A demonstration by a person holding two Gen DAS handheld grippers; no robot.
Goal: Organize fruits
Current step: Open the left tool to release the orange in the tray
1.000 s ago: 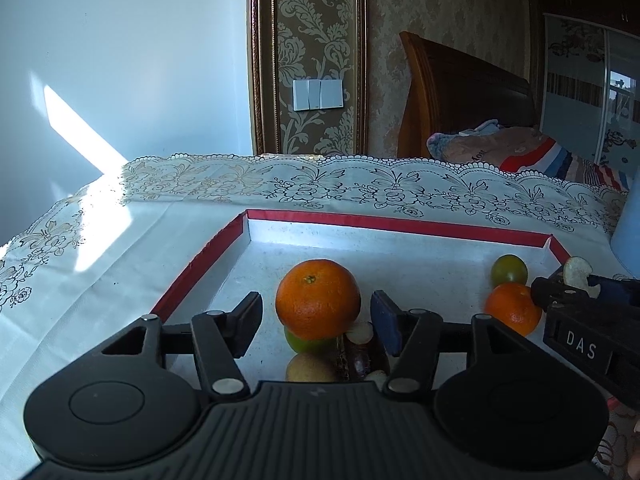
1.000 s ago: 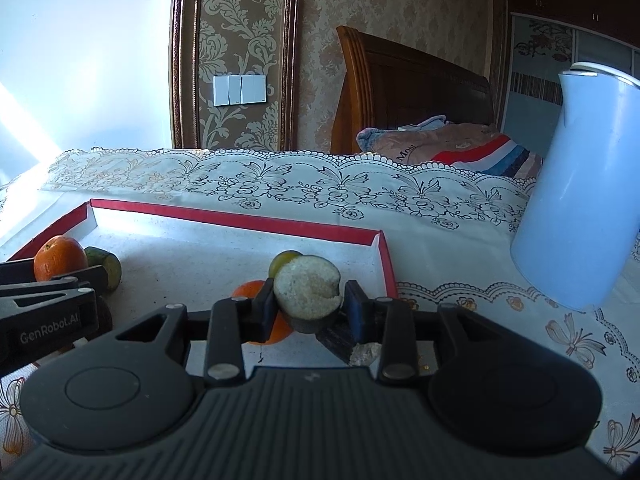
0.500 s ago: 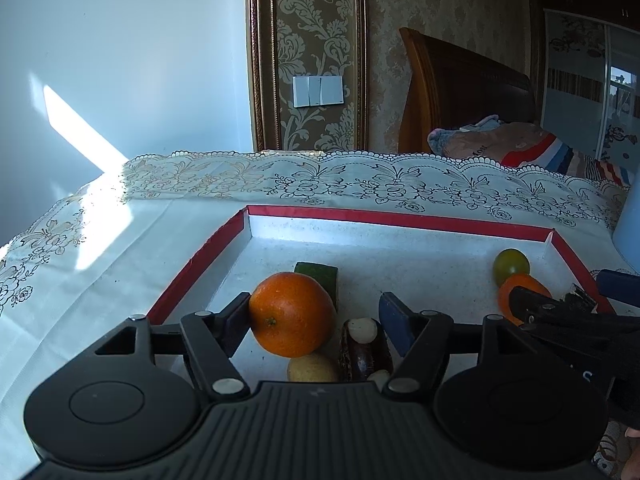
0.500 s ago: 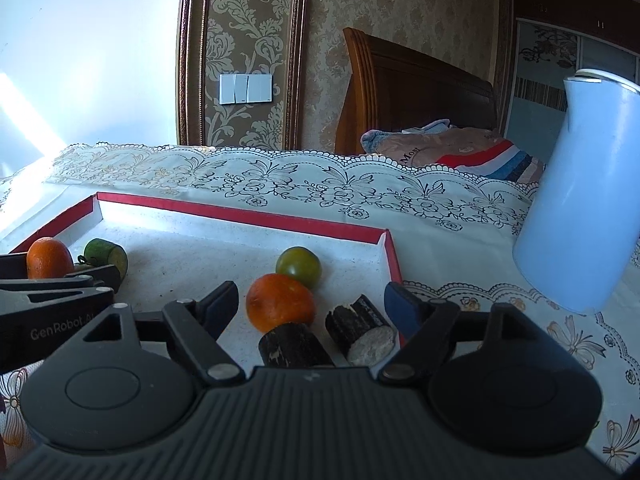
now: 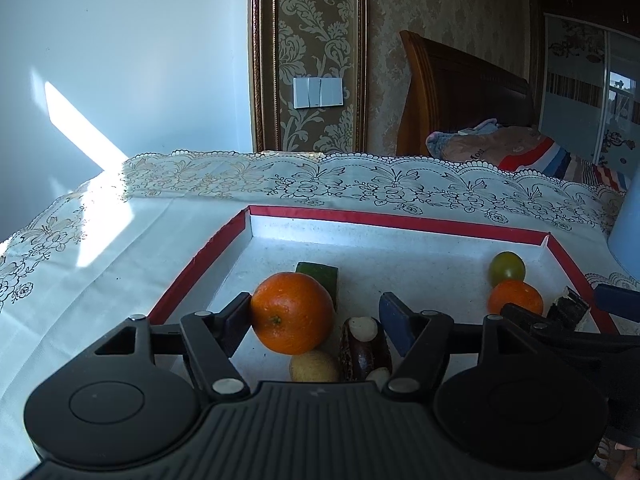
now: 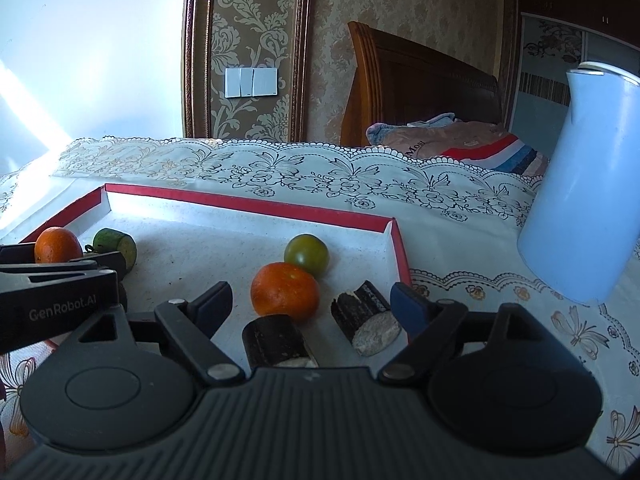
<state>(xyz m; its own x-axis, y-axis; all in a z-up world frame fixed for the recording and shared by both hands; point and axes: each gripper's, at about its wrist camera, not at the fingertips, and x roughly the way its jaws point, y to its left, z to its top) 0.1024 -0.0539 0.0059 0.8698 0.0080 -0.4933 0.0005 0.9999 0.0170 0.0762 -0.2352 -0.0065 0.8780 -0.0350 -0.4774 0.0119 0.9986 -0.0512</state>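
Over red-rimmed white tray (image 5: 400, 222), my left gripper (image 5: 316, 314) gapes wide; round orange (image 5: 293, 313) touching one finger could roll if nudged.

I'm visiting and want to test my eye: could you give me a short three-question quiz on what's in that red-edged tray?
1. True or false: the right tool is holding the green tomato.
2. Which fruit touches a finger of the left tool? A) orange B) green tomato C) yellow fruit
3. Fill in: the tall pale-blue container stands ____ the tray.

Key: 1 false, both tools are open; 2 A; 3 outside.
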